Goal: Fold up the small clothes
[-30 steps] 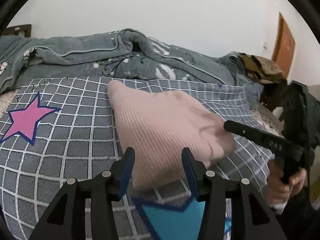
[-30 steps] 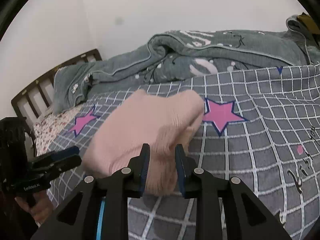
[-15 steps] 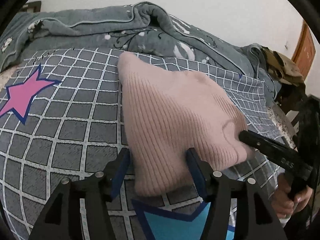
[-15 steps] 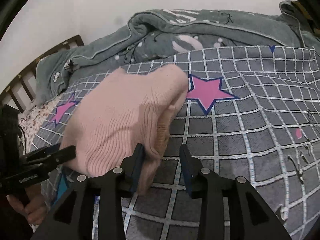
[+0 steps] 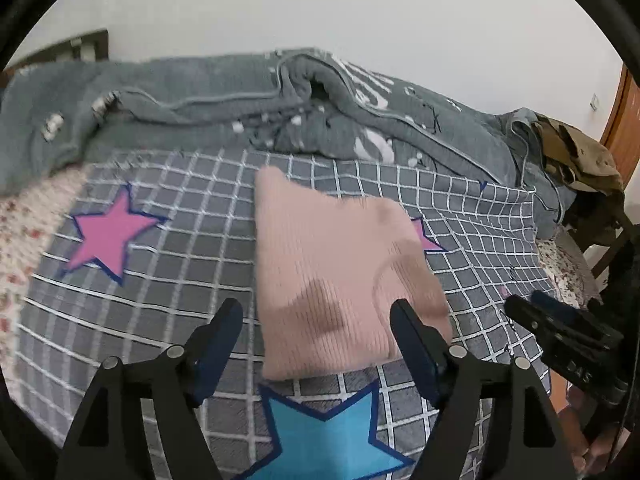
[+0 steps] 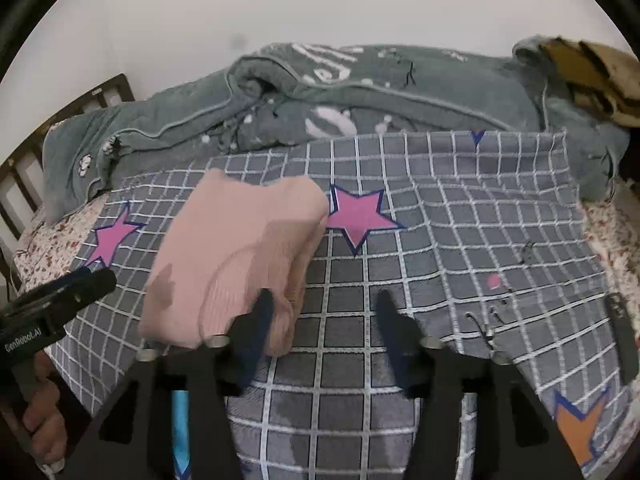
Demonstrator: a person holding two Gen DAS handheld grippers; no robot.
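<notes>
A pink ribbed knit garment (image 5: 336, 268) lies folded into a thick rectangle on the grey checked bedspread (image 5: 192, 264); it also shows in the right wrist view (image 6: 236, 252). My left gripper (image 5: 318, 326) is open and empty, just short of the garment's near edge, with the jaws either side of it. My right gripper (image 6: 324, 312) is open and empty, its left finger beside the garment's near right corner. Each gripper shows at the edge of the other's view.
A rumpled grey-green quilt (image 5: 240, 108) lies along the back of the bed. Brown clothes (image 5: 576, 160) are piled at the far right. A dark slatted headboard (image 6: 24, 168) stands at the left. The bedspread has pink stars (image 6: 360, 216) and a blue star (image 5: 324, 436).
Both grippers let go of the pink garment, opened wide and pulled back from it. The garment now lies flat on the bedspread.
</notes>
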